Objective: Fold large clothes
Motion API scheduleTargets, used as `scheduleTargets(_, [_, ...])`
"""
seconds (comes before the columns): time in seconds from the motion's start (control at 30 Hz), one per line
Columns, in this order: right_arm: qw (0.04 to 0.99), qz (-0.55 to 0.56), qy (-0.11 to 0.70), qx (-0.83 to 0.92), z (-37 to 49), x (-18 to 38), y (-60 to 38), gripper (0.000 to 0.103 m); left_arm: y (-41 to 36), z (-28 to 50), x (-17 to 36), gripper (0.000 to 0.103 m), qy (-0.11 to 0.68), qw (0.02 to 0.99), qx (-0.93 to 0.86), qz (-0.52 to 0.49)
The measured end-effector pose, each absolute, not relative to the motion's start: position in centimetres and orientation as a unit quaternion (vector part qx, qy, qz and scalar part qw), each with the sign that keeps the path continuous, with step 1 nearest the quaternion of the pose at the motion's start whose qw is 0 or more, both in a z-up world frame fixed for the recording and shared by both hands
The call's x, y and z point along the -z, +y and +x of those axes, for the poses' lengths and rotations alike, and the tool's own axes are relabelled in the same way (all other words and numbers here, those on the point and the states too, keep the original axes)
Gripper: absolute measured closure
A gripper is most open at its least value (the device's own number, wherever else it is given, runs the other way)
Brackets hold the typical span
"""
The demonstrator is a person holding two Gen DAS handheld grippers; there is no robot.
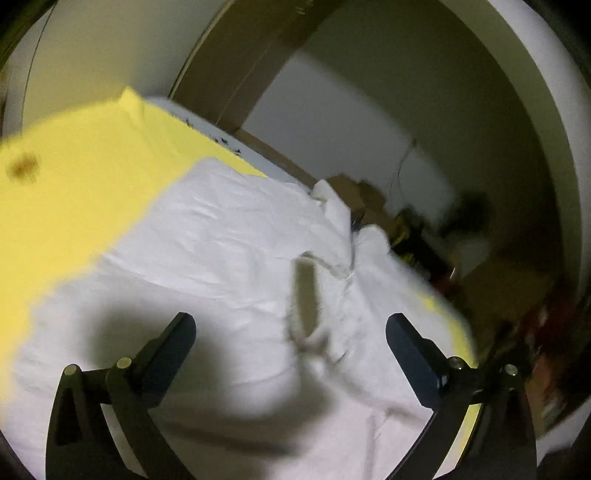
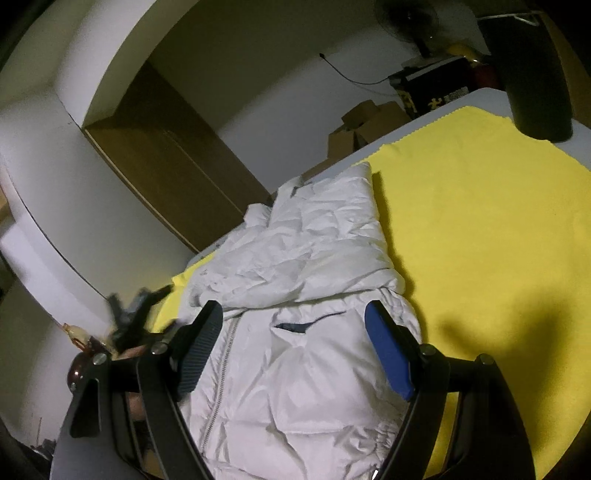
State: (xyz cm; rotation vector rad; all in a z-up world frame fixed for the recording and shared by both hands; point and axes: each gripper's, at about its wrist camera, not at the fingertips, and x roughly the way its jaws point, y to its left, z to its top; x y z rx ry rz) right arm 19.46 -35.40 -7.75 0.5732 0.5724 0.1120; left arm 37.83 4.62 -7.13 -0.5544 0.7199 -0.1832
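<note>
Both grippers' fingers spread empty over the white jacket (image 2: 295, 369); only the right view shows its zipper (image 2: 225, 354).

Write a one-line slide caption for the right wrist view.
Open right tool hovers over a white puffy zip-front jacket on a yellow cloth.

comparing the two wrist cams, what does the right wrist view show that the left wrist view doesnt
Only the right wrist view: the jacket's zipper, its dark pocket slit, a black fan, and the blurred left gripper at the jacket's edge.
Only the left wrist view: a brown spot on the yellow cloth.
Both: the white puffer jacket on that cloth, cardboard boxes, and an open gripper over the jacket.
</note>
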Motion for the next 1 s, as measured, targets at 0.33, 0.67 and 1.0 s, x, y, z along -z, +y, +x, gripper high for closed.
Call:
scheduleTargets(0.33, [0.866, 0.310, 0.386, -0.068, 16.9, 11.7, -37.8, 0.024, 20.4, 23.9, 9.4, 0.000, 0.464, 0.815, 0.161, -0.308])
scheduleTargets(0.67, [0.830, 0.334, 0.439, -0.078, 15.1, 15.4, -35.7, 0.024, 23.2, 19.4, 14.6, 0.000, 0.502, 0.741, 0.193, -0.402])
scheduleTargets(1.0, [0.838, 0.330, 0.431, -0.053, 12.8, 15.1, -36.1, 0.024, 17.4, 21.0, 16.0, 0.000, 0.541, 0.710, 0.255, -0.373])
